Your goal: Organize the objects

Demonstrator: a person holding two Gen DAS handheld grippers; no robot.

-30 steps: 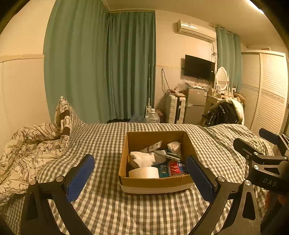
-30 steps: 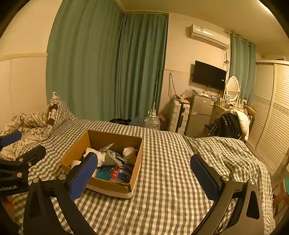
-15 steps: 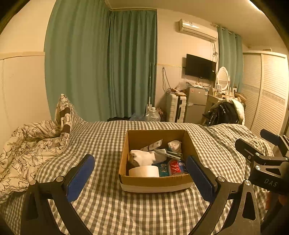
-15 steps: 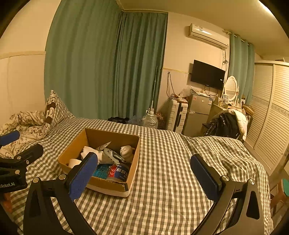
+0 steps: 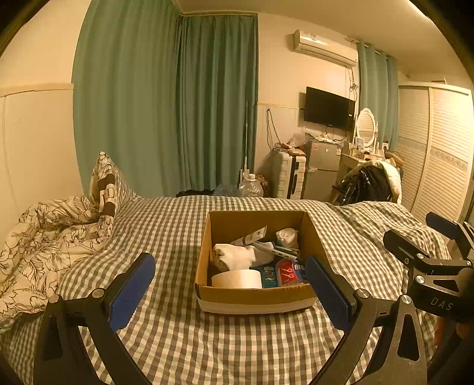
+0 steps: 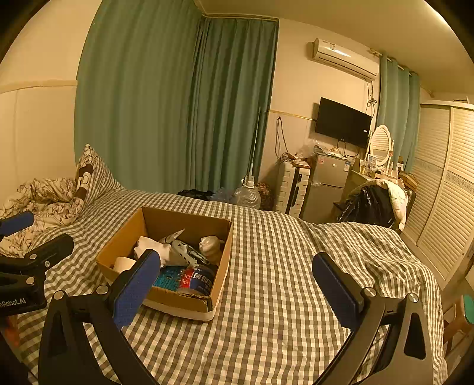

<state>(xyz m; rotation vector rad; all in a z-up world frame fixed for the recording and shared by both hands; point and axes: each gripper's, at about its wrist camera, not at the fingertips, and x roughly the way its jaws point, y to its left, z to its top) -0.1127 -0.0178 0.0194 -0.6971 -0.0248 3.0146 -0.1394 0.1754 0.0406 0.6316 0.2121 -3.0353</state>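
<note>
Cardboard box (image 5: 254,296) of mixed items on checked bed (image 5: 177,340), just ahead of left gripper (image 5: 231,284), ahead-left of right gripper (image 6: 237,278); both wide open, empty.

Lighting: warm, dim amber cast throughout both wrist views. Source: ceiling strip light (image 5: 420,11) at upper right, with mild glare on the ceiling. Shadows: soft, deepest inside the cardboard box (image 5: 254,260) and under its near wall. Distortion: strong fisheye bending of the curtains (image 6: 177,103) and wardrobe (image 6: 441,189); black vignette in the corners. Focus: fairly sharp, slightly soft and grainy toward the far wall.
</note>
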